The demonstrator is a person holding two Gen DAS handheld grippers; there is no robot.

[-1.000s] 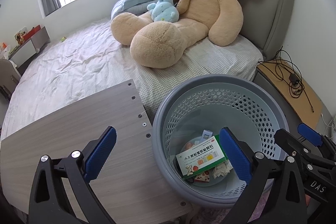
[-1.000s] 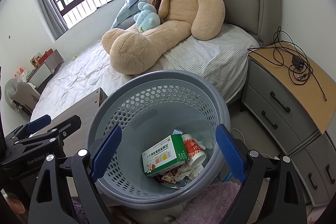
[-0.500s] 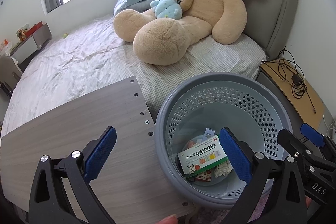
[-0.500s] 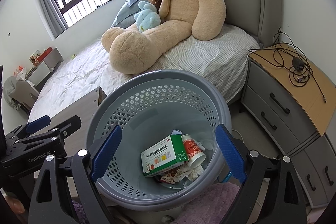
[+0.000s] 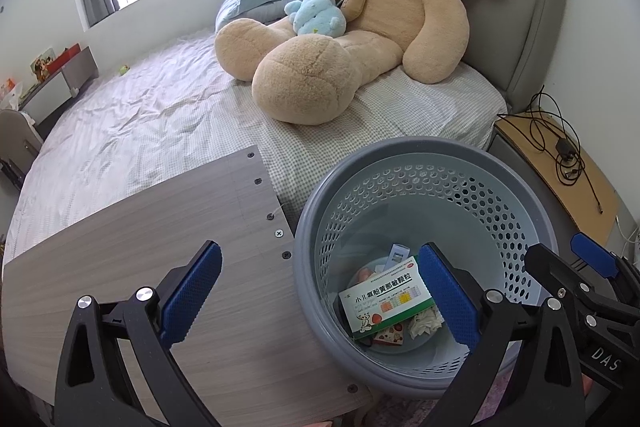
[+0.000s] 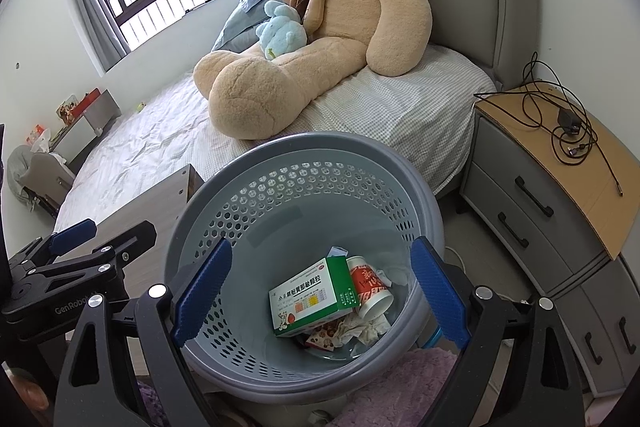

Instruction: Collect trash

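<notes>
Since a second ago my left gripper [image 5: 318, 297] has drifted a little, so the table [image 5: 160, 251] edge and the basket [image 5: 308, 227] sit further right in its view; my right gripper [image 6: 320, 291] has barely shifted. Both sets of fingers are spread wide and hold nothing. In the left wrist view one blue pad [image 5: 192, 291] hangs over the wood-grain table and the other over the basket's inside. In the right wrist view both pads straddle the basket's mouth.

All the trash lies at the bottom of the grey perforated basket, which stands on the floor between the table and the bed [image 5: 132, 131]. On top is a green-and-white medicine box [image 6: 314, 297], lying flat on its broad face and slightly tilted; in the right wrist view its long axis runs from lower left to upper right, the green end pointing toward the paper cup [image 6: 370, 287]. That red-and-white cup lies on its side, touching the box, its open mouth turned toward me. Crumpled tissue [image 6: 360, 331] and a printed wrapper [image 6: 322, 341] sit beneath them.
</notes>
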